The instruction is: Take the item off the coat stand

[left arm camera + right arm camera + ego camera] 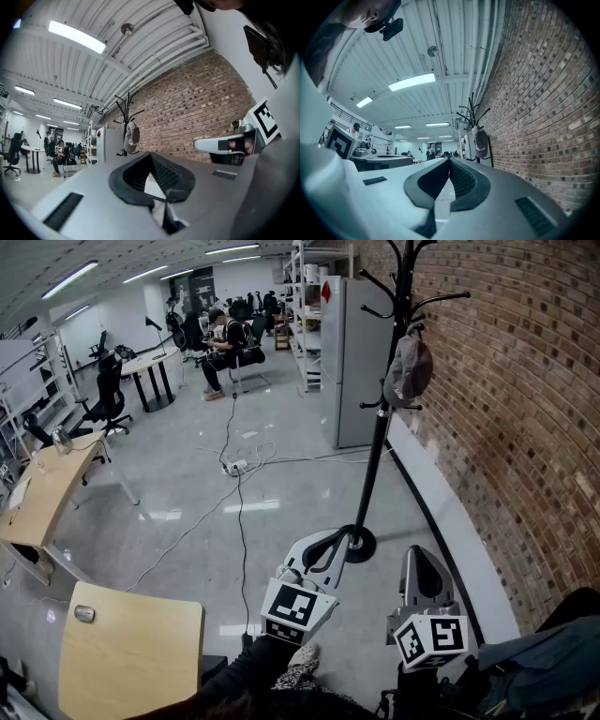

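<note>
Cap hanging beside the brick wall on an upper hook of the black coat stand, well apart from left tool and right tool, both low, jaws pressed together on nothing.

bright ceiling tube lights, fisheye bending, dark vignetted corners.

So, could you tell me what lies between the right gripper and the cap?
Only bare floor, per the head view, from right gripper to cap.
</note>
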Demonstrator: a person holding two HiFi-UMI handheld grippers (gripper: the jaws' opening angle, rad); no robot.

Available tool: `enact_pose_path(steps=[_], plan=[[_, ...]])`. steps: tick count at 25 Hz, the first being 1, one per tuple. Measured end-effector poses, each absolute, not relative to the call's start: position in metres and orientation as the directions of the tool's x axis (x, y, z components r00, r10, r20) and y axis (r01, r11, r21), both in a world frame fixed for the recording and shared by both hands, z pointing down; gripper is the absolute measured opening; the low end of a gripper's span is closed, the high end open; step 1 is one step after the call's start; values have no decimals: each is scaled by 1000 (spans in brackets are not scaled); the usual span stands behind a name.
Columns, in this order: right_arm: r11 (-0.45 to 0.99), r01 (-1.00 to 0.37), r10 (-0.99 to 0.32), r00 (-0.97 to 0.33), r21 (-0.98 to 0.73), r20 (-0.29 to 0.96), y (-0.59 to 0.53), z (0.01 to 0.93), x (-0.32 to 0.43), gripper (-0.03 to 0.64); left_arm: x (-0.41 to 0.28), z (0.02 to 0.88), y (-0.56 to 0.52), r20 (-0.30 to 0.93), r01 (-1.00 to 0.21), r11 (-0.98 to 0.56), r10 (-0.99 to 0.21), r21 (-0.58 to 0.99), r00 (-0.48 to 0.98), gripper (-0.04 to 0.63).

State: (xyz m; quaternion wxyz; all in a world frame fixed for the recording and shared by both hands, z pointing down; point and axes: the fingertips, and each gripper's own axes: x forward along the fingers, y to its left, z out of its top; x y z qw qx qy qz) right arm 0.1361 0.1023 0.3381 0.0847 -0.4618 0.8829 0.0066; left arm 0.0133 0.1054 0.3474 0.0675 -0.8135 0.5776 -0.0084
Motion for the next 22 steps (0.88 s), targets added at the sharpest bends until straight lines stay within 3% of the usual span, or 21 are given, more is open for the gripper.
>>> enact_pose_path(steps=[22], plan=[[559,-829,-824,-551,-23,-133,-57,338,56,9,-60,354,-62,-74,-934,-353,-932,-51,356,9]])
